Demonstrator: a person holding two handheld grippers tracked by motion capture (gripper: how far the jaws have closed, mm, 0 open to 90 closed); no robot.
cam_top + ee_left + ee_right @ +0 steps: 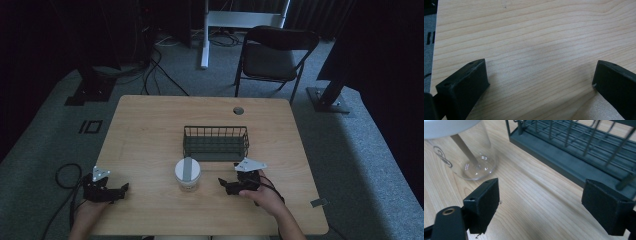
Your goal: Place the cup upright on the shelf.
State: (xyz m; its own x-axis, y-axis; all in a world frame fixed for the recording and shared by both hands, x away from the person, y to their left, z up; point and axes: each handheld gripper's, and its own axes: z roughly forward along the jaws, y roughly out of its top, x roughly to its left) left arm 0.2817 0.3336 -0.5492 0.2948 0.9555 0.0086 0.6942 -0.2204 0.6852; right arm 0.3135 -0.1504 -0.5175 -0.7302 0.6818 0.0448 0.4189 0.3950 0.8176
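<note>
On the worktop [150, 125] a wire basket [216, 143] was set near the middle, and just in front of it, apart from it, a clear jar [187, 174] with a white lid was stood upright. The right hand-held gripper [223, 184] was held low beside the jar with its jaws spread and nothing between them, so the step was judged to be the approach. The left hand-held gripper [124, 188] was rested released at the near left, well apart; next, a short reach toward the jar and a closing round its wall would be called for.

High view overhead, gripper views close over table [150, 130]
</note>
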